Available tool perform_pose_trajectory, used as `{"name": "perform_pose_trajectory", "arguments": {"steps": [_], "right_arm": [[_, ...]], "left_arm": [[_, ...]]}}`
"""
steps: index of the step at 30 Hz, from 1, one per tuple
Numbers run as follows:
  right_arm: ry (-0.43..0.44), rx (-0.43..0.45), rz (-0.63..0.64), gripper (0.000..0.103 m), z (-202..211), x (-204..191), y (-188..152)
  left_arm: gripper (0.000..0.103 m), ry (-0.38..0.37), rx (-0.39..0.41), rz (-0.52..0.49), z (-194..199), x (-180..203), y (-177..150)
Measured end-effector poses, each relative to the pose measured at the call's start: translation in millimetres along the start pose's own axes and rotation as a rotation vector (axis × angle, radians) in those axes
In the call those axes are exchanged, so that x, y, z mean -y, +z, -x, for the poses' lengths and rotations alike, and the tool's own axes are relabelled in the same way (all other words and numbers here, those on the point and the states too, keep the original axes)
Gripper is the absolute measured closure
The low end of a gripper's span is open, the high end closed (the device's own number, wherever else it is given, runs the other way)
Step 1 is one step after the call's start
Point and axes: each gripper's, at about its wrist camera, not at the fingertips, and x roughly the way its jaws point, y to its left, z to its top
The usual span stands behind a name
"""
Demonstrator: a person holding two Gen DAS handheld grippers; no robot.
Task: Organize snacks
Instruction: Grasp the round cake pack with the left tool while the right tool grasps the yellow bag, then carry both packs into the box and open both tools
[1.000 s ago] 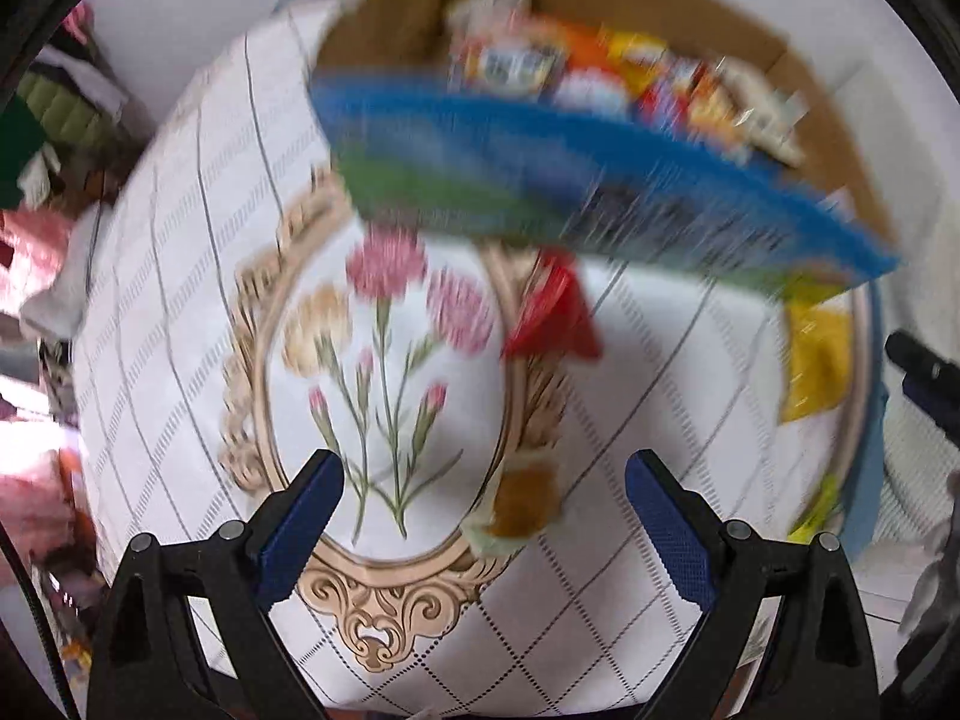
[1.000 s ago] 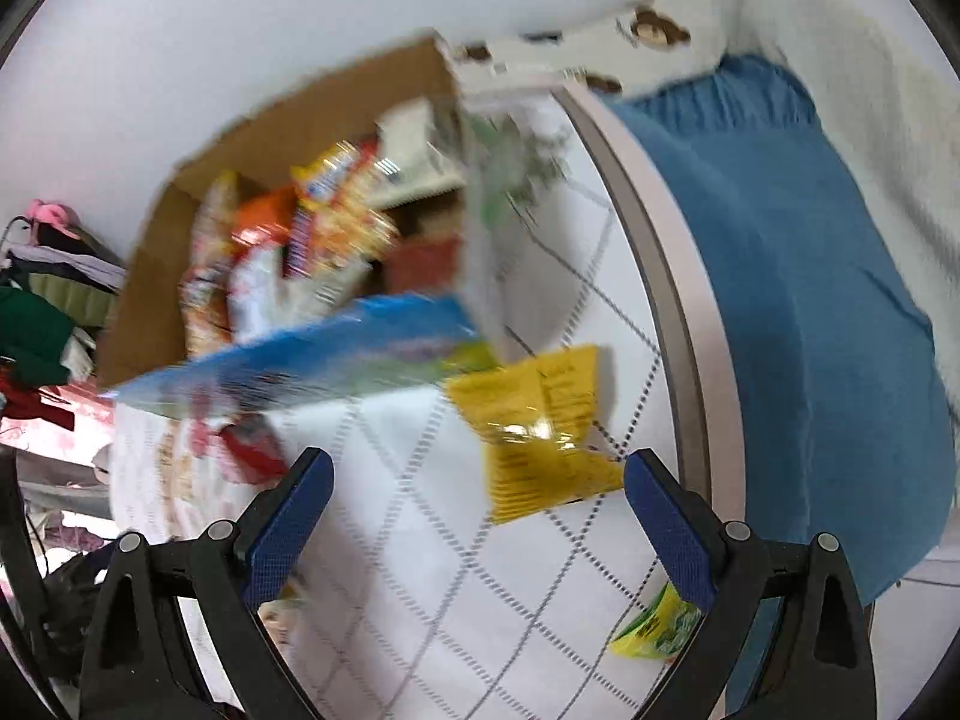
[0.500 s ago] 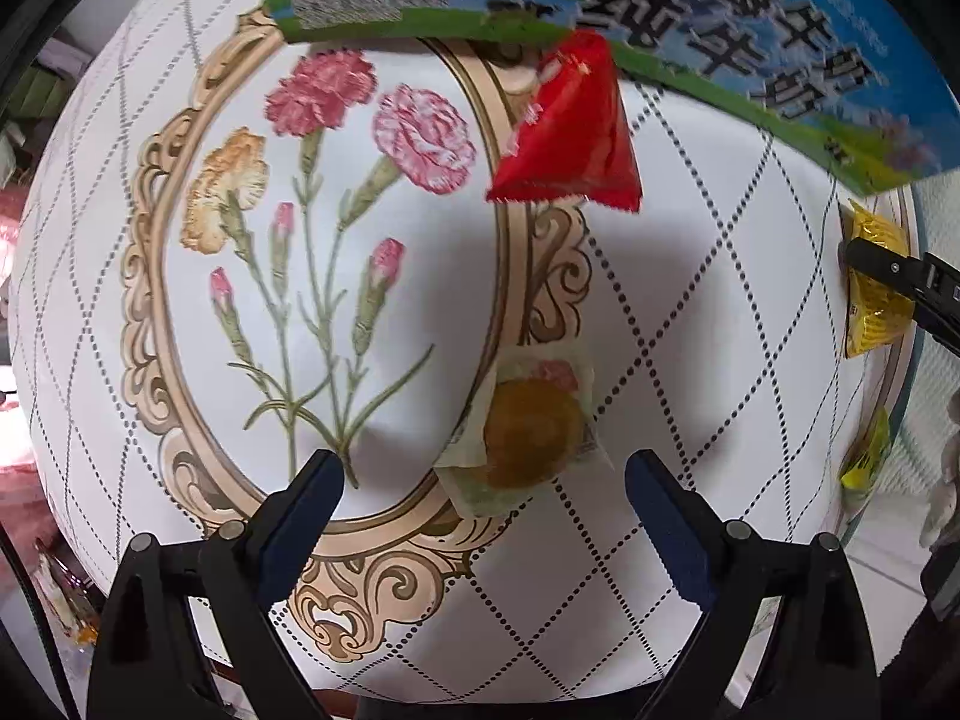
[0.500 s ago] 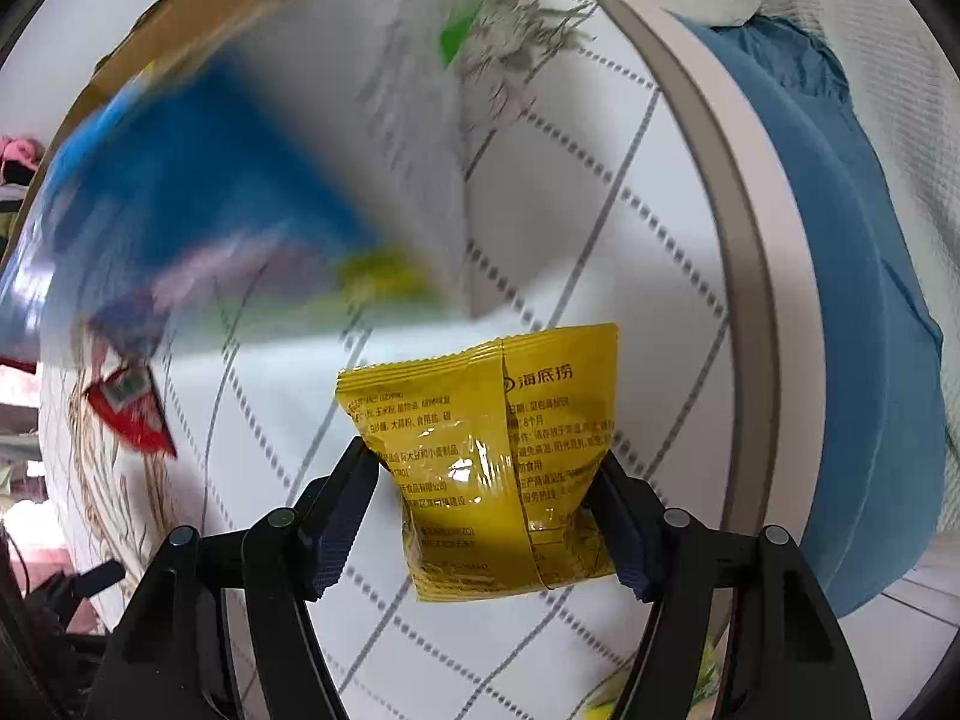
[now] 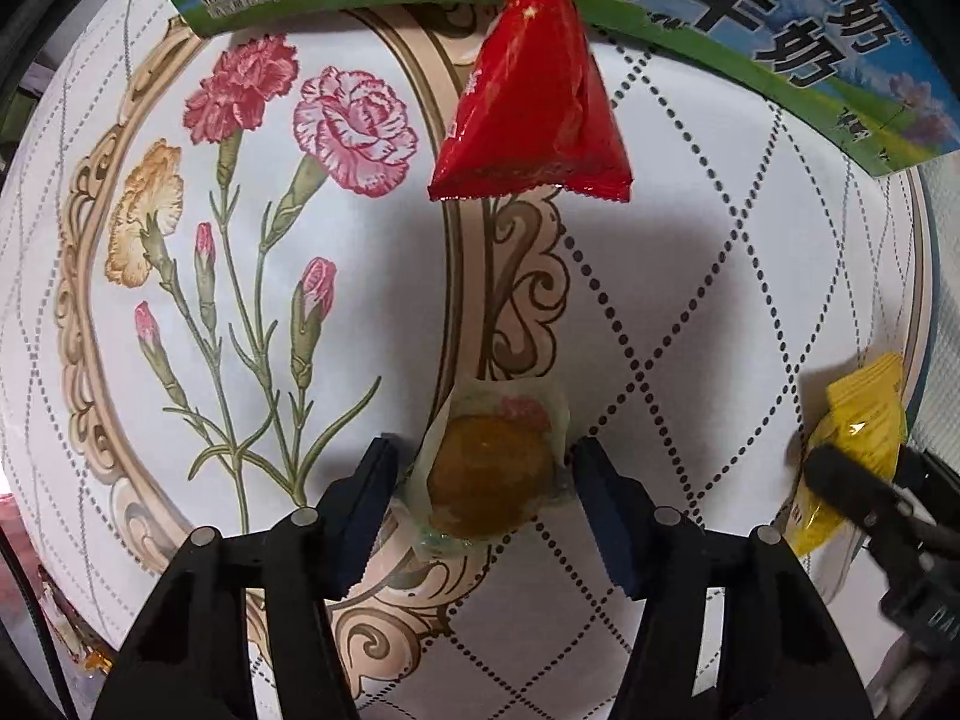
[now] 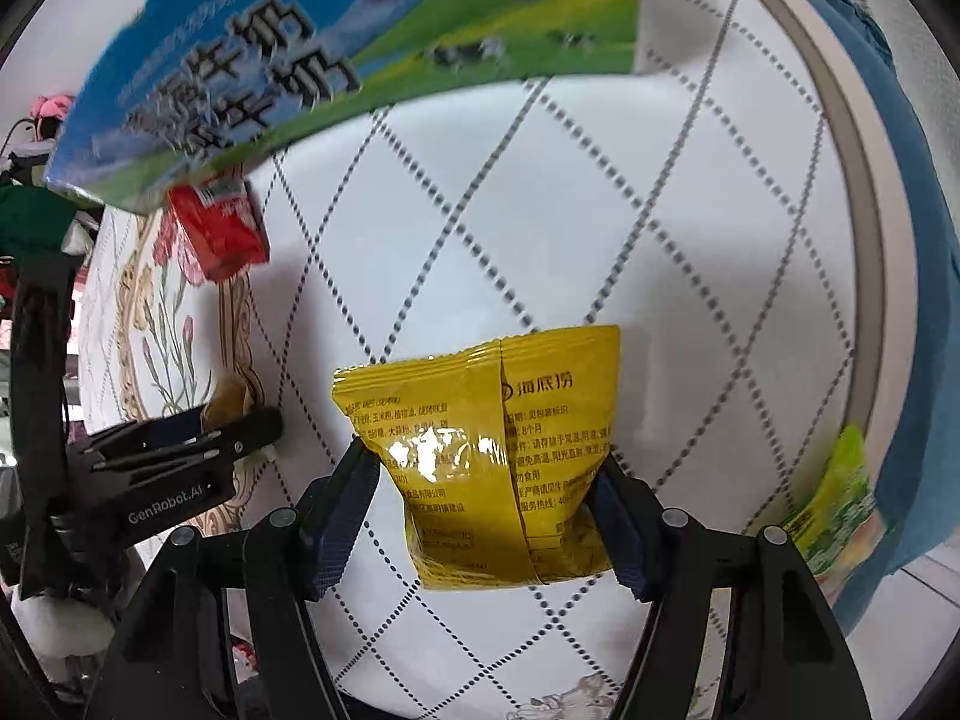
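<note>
Both fingers [image 5: 591,498] closed around yellow packet [image 6: 492,468], pastry [image 5: 489,480].

We count four snack packets on the surface [image 6: 600,192]: one red packet [image 5: 531,102], one clear-wrapped round pastry [image 5: 489,480], one yellow packet [image 6: 492,468] and one green packet [image 6: 840,504] at the rim. We see one large blue-and-green milk carton box [image 6: 360,42]. We count two pairs of tongs, the left [image 5: 483,513] and the right [image 6: 486,507].
</note>
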Motion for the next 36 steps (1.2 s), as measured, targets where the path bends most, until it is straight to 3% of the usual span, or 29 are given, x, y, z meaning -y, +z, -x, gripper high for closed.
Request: {"name": "perform_pose_trajectory", "arguments": {"steps": [7,10,18,19,20,21,25,30,36], "right_arm": [[-0.045,-0.019,0.005,0.032,-20,1,6],[-0.041,0.005,0.011,0.037,-12,-5,2],[0.051,0.037,-0.012,0.04,23,-6,-2],[0.063,0.043,-0.008,0.04,29,-7,-2],[0.075,0.051,-0.005,0.041,36,-8,0],[0.088,0.061,-0.001,0.041,43,-13,5],[0.116,0.104,0.03,0.041,69,-23,17],[0.118,0.106,0.02,0.041,76,-16,26],[0.125,0.072,-0.003,0.041,52,-20,17]], "left_arm": [[0.047,0.016,0.003,0.004,-3,-3,1],[0.048,0.01,0.02,0.005,12,-6,-1],[0.051,-0.057,0.044,0.017,43,-14,-14],[0.058,-0.063,0.053,0.013,48,-13,-15],[0.071,-0.067,0.07,0.008,57,-11,-15],[0.074,-0.082,0.078,0.001,64,-11,-14],[0.07,-0.085,0.105,-0.022,76,-7,-7],[0.066,-0.179,-0.053,0.058,41,-32,3],[0.046,-0.18,-0.162,0.028,-2,-24,-6]]}}
